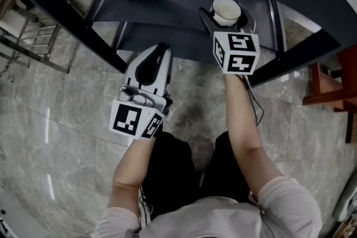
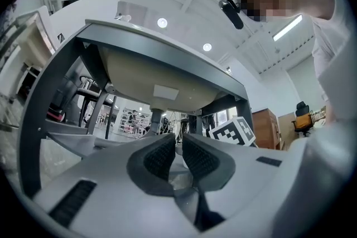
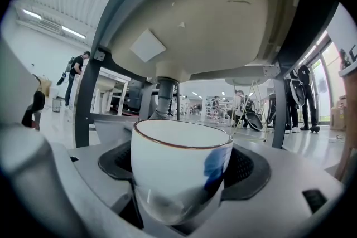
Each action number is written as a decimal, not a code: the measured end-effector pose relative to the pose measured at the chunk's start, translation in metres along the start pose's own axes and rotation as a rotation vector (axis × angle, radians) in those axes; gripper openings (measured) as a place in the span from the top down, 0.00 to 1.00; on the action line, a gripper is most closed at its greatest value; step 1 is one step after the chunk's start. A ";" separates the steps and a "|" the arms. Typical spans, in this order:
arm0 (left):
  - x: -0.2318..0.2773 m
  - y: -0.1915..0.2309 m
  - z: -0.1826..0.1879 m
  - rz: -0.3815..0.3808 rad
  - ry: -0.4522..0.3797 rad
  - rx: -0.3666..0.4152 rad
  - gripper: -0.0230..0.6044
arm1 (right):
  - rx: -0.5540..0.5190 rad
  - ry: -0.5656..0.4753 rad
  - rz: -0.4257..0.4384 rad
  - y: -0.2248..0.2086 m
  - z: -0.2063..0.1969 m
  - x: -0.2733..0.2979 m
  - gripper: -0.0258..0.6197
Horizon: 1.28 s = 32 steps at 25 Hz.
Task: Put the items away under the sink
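A white cup (image 3: 181, 173) with a brown rim and a blue mark sits upright between the jaws of my right gripper (image 3: 183, 167), which is shut on it. In the head view the cup (image 1: 226, 10) hangs over the dark shelf (image 1: 184, 3) under the sink. The pale sink bowl (image 3: 195, 14) with its drain pipe (image 3: 165, 96) is overhead in the right gripper view. My left gripper (image 1: 149, 67) is at the shelf's near edge, lower and to the left. Its jaws are close together with nothing between them (image 2: 177, 158).
A dark metal frame (image 1: 78, 25) carries the shelf, with legs left and right (image 1: 295, 56). The floor is grey marble tile (image 1: 56, 120). A wooden piece of furniture (image 1: 329, 86) stands at the right. My knees (image 1: 195, 170) are just behind the grippers. People stand far off in the hall.
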<state>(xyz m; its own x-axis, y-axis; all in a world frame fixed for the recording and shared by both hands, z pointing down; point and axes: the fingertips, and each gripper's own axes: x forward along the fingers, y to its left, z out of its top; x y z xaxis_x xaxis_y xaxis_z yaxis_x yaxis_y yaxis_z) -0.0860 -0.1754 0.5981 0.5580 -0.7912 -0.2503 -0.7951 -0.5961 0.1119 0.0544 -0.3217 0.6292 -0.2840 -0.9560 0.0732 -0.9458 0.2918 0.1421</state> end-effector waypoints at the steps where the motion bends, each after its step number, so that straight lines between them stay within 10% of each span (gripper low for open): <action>1: 0.000 0.000 0.000 0.000 0.000 -0.002 0.90 | 0.001 0.003 0.003 -0.001 0.000 0.001 0.33; 32: 0.004 -0.004 -0.003 -0.013 -0.006 -0.028 0.90 | -0.063 0.030 0.028 -0.008 -0.003 0.000 0.32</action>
<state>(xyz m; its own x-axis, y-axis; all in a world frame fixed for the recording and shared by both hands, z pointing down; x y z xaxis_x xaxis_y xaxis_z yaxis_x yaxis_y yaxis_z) -0.0799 -0.1766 0.5996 0.5667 -0.7824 -0.2581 -0.7805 -0.6102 0.1358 0.0622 -0.3242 0.6315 -0.3041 -0.9465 0.1076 -0.9257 0.3203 0.2012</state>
